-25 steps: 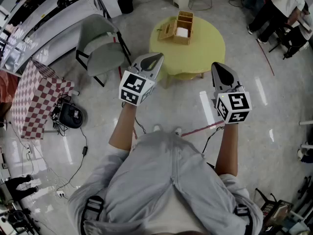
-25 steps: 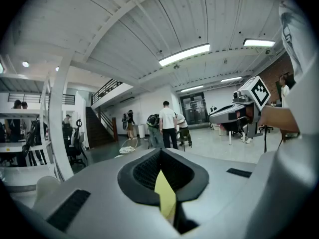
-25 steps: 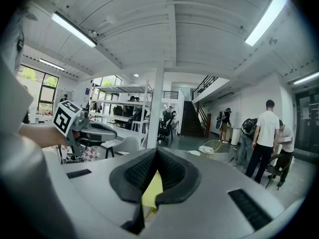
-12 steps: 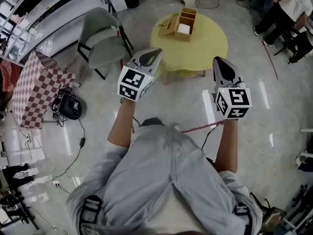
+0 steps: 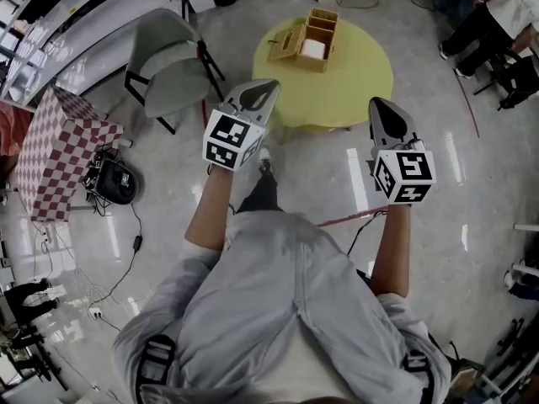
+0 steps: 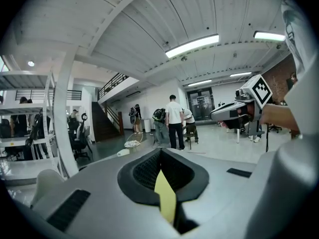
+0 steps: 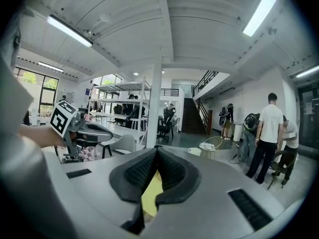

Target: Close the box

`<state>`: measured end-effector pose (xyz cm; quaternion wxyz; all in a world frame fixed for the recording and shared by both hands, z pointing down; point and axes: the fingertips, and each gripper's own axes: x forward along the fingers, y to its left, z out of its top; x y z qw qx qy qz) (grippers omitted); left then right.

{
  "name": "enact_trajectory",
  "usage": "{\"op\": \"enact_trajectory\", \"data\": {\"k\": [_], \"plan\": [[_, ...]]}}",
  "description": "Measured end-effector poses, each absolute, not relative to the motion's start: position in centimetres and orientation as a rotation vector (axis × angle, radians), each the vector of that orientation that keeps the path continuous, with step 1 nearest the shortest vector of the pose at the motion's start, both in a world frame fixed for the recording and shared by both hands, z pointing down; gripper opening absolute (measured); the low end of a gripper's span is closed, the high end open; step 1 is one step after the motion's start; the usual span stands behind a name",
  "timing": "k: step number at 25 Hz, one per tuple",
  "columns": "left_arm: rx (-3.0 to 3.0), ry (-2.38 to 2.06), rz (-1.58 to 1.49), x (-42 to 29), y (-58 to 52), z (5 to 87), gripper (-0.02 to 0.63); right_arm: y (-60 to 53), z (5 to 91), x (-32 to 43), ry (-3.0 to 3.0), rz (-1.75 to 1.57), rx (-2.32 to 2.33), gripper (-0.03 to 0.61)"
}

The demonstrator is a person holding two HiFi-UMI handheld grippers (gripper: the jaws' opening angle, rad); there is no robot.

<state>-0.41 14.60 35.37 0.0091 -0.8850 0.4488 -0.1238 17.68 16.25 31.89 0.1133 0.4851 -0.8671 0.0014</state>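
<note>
Status: approach stage, with no contact made on the task item.

The box [image 5: 317,34], wooden and partitioned, sits on the far half of the round yellow tabletop [image 5: 354,87]. It is well apart from both tools. Its lid [image 5: 286,47] stands open, leaning out on the side nearer the grey chair [image 5: 173,70]. A white item [image 5: 313,50] lies in one compartment, and it is too small to identify.

The left hand-held gripper [image 5: 266,87] is raised in front of the person, over the floor just short of the table edge. Its jaws are fully together with nothing between them. The right hand-held gripper [image 5: 381,108] is held level with it. Its pads meet at the tips and it too is empty.

Assessment: closing has not begun, and the task is at its start.

Recommendations for the step in hand:
- Step in until the box is within comfortable reach.
- Use the left tool on the lid, since the lid hangs on that side.
- Closed jaws should serve as a pusher, so no grasp appears necessary.
- Place the tip behind the lid's outer face and swing it over along its hinge arc.
- Steady the box body with the right tool if it looks likely to slide.
- Confirm that the white item sits below the rim before pressing down.
</note>
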Motion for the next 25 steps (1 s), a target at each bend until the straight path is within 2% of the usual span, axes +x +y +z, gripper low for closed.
{"op": "enact_trajectory", "data": {"k": [18,25], "plan": [[-2.789,1.325,-0.462,-5.0,-8.9,36.1,0.029,-6.0,31.4,13.3,-2.47,0.051,1.509,0.017],[-2.841,1.311,-0.585,-7.7,-16.9,40.9,0.031,-13.6,34.0,11.5,-2.387,0.107,1.545,0.017]]}}
